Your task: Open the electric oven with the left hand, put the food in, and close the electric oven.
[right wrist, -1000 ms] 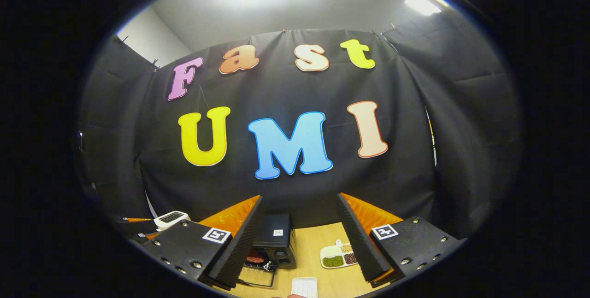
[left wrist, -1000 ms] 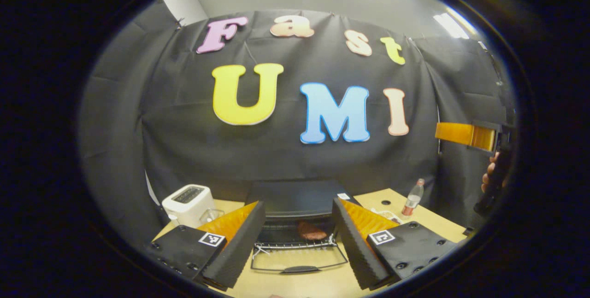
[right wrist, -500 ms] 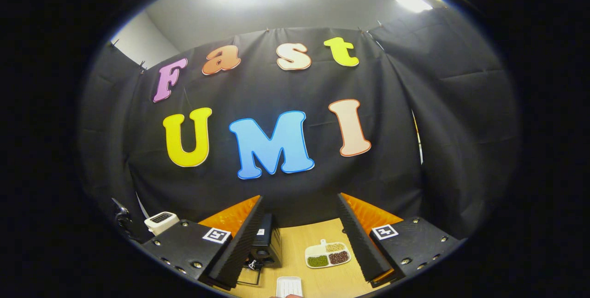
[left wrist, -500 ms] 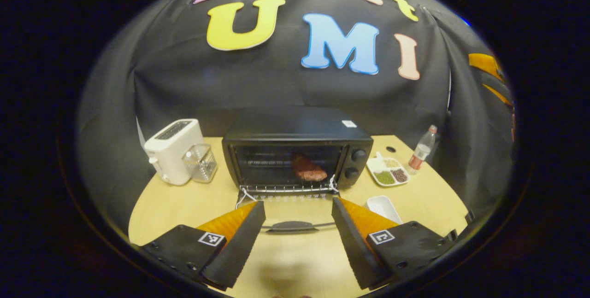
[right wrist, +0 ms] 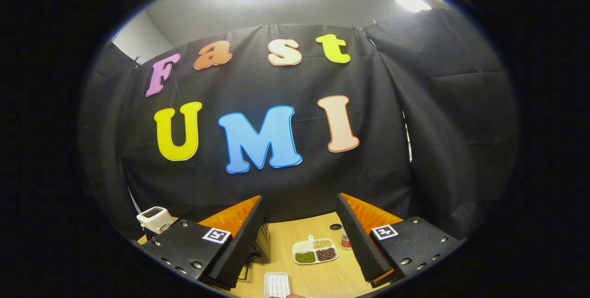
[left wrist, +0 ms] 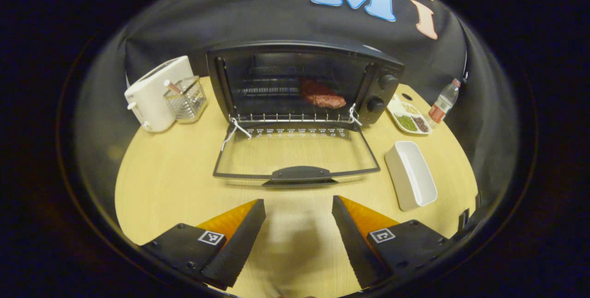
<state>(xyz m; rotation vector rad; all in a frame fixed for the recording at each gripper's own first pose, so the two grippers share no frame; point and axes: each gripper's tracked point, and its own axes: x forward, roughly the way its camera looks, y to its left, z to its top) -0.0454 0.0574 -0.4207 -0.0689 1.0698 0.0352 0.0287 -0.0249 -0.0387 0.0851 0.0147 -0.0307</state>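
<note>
On the bench in front of me the oven stands with its glass door folded flat toward me, and the meat lies on the rack inside, toward the right. My left tongs hang wide open just near of the door handle, holding nothing. A white toaster sits left of the oven, an empty white tray and a divided dish to its right. My right tongs hang well open and empty too, above the dish.
</note>
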